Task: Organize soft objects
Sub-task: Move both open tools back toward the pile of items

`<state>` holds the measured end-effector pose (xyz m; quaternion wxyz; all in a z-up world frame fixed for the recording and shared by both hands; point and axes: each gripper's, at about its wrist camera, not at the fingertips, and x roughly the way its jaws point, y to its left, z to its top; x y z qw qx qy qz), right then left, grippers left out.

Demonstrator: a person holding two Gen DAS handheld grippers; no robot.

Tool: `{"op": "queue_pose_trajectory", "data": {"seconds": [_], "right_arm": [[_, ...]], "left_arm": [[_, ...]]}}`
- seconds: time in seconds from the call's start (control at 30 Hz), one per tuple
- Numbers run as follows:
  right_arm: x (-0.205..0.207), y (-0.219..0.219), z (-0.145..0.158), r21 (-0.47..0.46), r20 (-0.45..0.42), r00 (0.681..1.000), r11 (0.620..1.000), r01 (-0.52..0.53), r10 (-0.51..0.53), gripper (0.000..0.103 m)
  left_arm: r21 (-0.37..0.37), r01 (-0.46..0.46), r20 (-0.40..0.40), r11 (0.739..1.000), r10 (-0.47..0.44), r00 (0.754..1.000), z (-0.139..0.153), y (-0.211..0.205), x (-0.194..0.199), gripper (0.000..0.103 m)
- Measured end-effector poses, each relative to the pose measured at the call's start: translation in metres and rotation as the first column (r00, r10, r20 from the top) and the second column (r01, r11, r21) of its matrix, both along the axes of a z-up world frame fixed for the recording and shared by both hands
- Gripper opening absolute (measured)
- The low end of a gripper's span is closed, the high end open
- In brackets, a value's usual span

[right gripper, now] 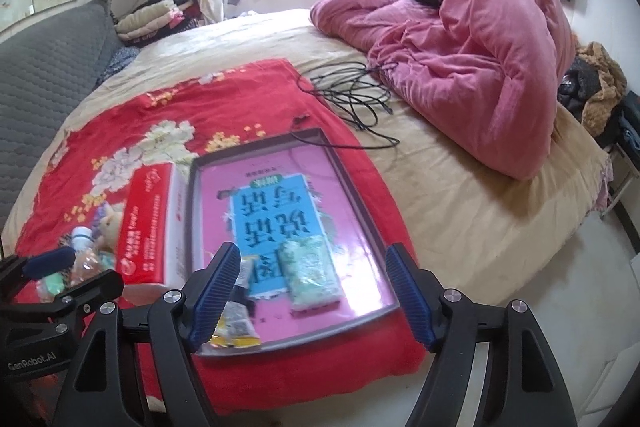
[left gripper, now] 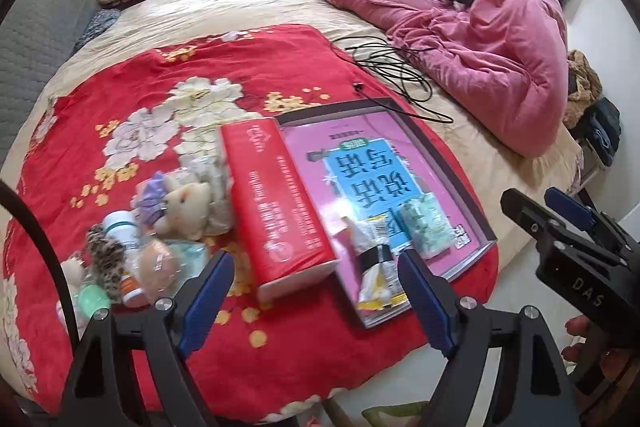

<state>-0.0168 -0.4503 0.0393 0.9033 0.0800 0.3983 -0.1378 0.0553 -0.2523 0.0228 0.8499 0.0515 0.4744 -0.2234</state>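
Left gripper: jaws spread wide, holding nothing, hovering above the near edge of the red floral blanket on the bed. Right gripper: jaws likewise wide apart and empty, hovering over the near end of the shallow tray.

The tray holds a green patterned pack and a yellow-and-white packet. A red tissue pack lies against the tray's left side. Left of it lies a cluster: plush bear, white bottle, spotted soft item.
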Motion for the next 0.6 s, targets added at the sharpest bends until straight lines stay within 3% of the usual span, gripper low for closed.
{"op": "queue_pose_trajectory", "data": {"seconds": [0.6], "right_arm": [[0.011, 0.083, 0.026, -0.035, 0.034, 0.992, 0.992, -0.123, 0.125, 0.077]], "left_arm": [[-0.004, -0.098, 0.031, 0.995, 0.098, 0.995, 0.018, 0.077, -0.004, 0.084]]}}
